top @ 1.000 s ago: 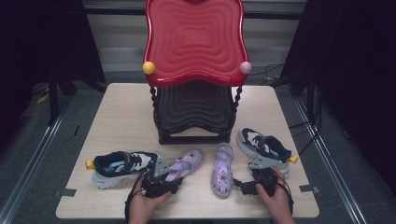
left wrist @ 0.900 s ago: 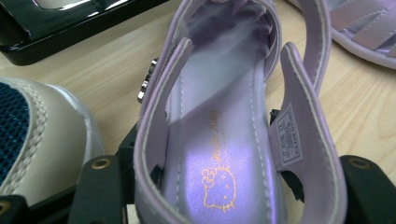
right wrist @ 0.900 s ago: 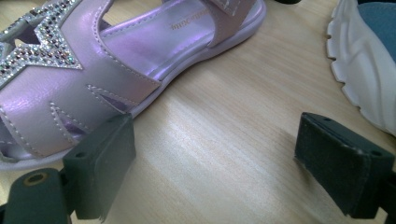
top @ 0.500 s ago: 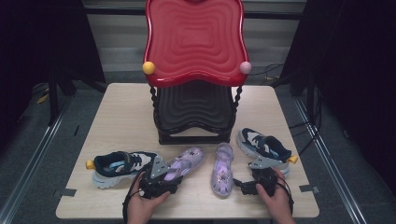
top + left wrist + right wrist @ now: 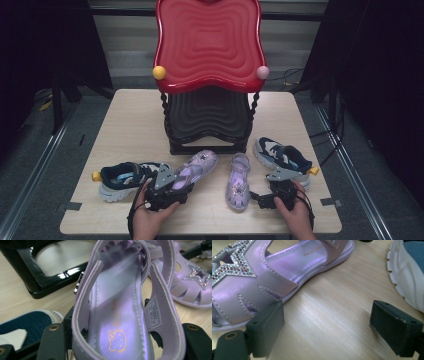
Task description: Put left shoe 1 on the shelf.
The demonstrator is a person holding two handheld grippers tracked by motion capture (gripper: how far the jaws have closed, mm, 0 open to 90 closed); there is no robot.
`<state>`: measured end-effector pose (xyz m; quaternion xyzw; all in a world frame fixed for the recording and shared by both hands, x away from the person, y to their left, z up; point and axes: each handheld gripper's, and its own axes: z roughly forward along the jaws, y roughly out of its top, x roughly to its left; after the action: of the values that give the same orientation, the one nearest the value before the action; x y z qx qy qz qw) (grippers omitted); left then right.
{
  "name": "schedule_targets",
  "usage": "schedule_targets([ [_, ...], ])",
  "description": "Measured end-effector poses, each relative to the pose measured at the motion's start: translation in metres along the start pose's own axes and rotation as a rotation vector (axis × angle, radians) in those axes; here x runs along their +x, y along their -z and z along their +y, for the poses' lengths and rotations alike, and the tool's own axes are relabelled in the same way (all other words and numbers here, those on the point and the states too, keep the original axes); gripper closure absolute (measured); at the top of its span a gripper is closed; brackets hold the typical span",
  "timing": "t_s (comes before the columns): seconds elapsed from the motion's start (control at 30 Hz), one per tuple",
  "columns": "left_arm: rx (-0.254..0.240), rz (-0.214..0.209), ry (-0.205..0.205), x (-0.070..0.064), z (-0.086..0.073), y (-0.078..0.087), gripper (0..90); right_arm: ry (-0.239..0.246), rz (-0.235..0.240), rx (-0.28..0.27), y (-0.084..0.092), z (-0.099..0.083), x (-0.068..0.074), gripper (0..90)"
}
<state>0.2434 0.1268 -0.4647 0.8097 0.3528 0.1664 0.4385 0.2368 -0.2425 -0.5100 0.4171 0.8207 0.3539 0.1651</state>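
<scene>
Left gripper [image 5: 172, 187] pinched the heel end of a lilac sandal [image 5: 195, 167], one jaw on each side of the heel. Sandal sat near the table's [image 5: 130, 120] front edge, left of centre, toe pointing toward the black stand [image 5: 207, 120] and raised off the wood. In the left gripper view the sandal [image 5: 117, 322] ran straight out between the jaws; a cartoon print showed on the insole.

Right gripper [image 5: 265, 199] rested low near the front edge, right of centre, jaws spread with bare wood between them. Second sandal [image 5: 237, 181] lay flat just beside its left jaw; in the right gripper view [image 5: 259, 280] whether jaw and sole touched, cannot tell.

Navy sneaker [image 5: 125, 177] lay at the front left, another sneaker [image 5: 282, 157] toward the right edge. Red tray [image 5: 207, 45] topped the stand.
</scene>
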Motion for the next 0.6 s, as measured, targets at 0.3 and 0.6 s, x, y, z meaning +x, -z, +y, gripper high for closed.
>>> schedule_targets([
  [0.3, -0.054, 0.017, 0.017, 0.001, 0.01, 0.01, 37.4, 0.003, -0.001, -0.001, 0.0, 0.0, 0.0, 11.6],
  [0.6, -0.116, 0.043, 0.033, 0.001, 0.022, 0.015, 37.5, 0.001, 0.0, 0.0, 0.0, 0.0, 0.0, 11.6],
])
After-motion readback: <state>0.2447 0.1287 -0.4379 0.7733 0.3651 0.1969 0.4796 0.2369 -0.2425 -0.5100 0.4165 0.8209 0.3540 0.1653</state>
